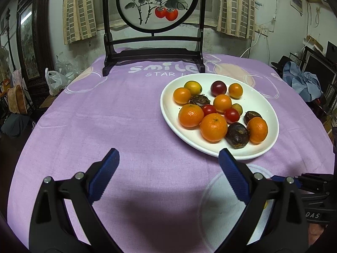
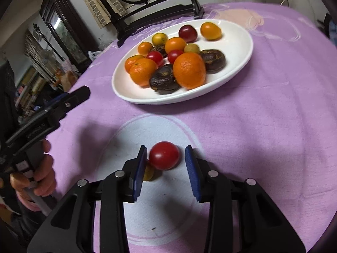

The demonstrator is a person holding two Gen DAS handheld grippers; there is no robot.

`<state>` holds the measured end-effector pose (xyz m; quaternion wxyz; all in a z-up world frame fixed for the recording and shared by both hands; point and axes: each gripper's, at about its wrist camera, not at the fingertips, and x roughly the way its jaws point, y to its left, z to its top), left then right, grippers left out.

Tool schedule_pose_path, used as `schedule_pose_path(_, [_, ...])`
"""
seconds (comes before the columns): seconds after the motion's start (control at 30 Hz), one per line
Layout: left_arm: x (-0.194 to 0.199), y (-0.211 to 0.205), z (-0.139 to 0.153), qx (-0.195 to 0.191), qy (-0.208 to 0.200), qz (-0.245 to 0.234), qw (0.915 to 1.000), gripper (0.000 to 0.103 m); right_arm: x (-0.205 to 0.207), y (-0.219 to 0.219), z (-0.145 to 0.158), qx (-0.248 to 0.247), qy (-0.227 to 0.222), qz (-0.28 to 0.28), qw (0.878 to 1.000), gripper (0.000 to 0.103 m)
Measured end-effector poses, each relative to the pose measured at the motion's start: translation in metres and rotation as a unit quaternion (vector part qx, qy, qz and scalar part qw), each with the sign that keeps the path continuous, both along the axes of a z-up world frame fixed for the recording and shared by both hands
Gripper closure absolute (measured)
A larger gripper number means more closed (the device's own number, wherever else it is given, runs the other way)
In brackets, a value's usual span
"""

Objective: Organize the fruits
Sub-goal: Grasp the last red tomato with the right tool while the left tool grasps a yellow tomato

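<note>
A white oval plate (image 1: 261, 97) (image 2: 236, 42) on the purple cloth holds several oranges, kumquats, cherry tomatoes and dark brown fruits. My right gripper (image 2: 166, 160) is open around a red cherry tomato (image 2: 164, 155) that lies on a white circle printed on the cloth; the left pad touches or nearly touches it, the right pad is apart. A small yellow fruit (image 2: 148, 174) lies just behind the left pad. My left gripper (image 1: 168, 162) is open and empty over bare cloth, left of and nearer than the plate; it also shows in the right wrist view (image 2: 69, 99).
A dark wooden stand with a round persimmon painting (image 1: 154, 21) stands at the table's far edge behind the plate. The table edge drops off left to bags and furniture (image 1: 54, 80). The right gripper's body (image 1: 311, 191) sits at the lower right of the left wrist view.
</note>
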<state>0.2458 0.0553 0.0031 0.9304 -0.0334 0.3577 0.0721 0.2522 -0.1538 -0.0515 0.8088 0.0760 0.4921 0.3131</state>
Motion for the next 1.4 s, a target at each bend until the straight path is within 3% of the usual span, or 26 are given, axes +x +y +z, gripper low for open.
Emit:
schedule_pose_path(0.1, [0.001,0.000,-0.001,0.001,0.003,0.001,1.0000,0.006,0.006,-0.006,-0.006,0.038,0.038,-0.002,0.999,0.068])
schedule_pose_path(0.17, [0.001,-0.001,-0.001,0.003,0.005,0.001,1.0000,0.006,0.005,-0.006,-0.005,0.038,0.039,-0.004,0.998,0.073])
schedule_pose_path(0.4, [0.000,-0.003,-0.002,0.000,0.005,-0.009,0.9999,0.006,0.005,-0.019,0.005,0.055,0.032,-0.027,0.998,0.075])
schedule_pose_path(0.5, [-0.002,-0.011,-0.004,-0.017,0.011,-0.045,0.9988,0.006,0.005,-0.034,0.017,0.070,0.011,-0.054,0.996,0.075])
schedule_pose_path(0.6, [-0.008,-0.035,-0.009,-0.030,0.018,-0.126,0.9914,0.007,0.007,-0.048,0.022,0.082,0.005,-0.074,0.994,0.075])
schedule_pose_path(0.7, [-0.017,-0.063,-0.018,-0.012,0.028,-0.197,0.9799,0.021,0.009,-0.051,0.020,0.083,0.010,-0.081,0.993,0.075])
schedule_pose_path(0.73, [-0.020,-0.074,-0.022,-0.002,0.036,-0.223,0.9742,0.030,0.008,-0.051,0.019,0.082,0.011,-0.082,0.993,0.075])
schedule_pose_path(0.77, [-0.022,-0.080,-0.025,0.006,0.040,-0.235,0.9711,0.039,0.008,-0.051,0.019,0.082,0.011,-0.081,0.993,0.075])
schedule_pose_path(0.83, [-0.023,-0.091,-0.033,0.023,0.050,-0.253,0.9660,0.046,0.008,-0.051,0.020,0.083,0.009,-0.080,0.993,0.075])
schedule_pose_path(1.13, [-0.022,-0.101,-0.043,0.020,0.061,-0.274,0.9595,0.048,0.009,-0.047,0.020,0.078,0.009,-0.079,0.994,0.075])
schedule_pose_path(1.2, [-0.023,-0.105,-0.046,0.027,0.063,-0.277,0.9585,0.052,0.009,-0.047,0.019,0.076,0.010,-0.080,0.994,0.075])
schedule_pose_path(1.3, [-0.018,-0.108,-0.052,0.022,0.084,-0.280,0.9561,0.072,0.009,-0.047,0.018,0.075,0.011,-0.079,0.994,0.075])
schedule_pose_path(1.4, [-0.018,-0.108,-0.053,0.021,0.085,-0.280,0.9561,0.073,0.009,-0.046,0.020,0.073,0.008,-0.078,0.994,0.075])
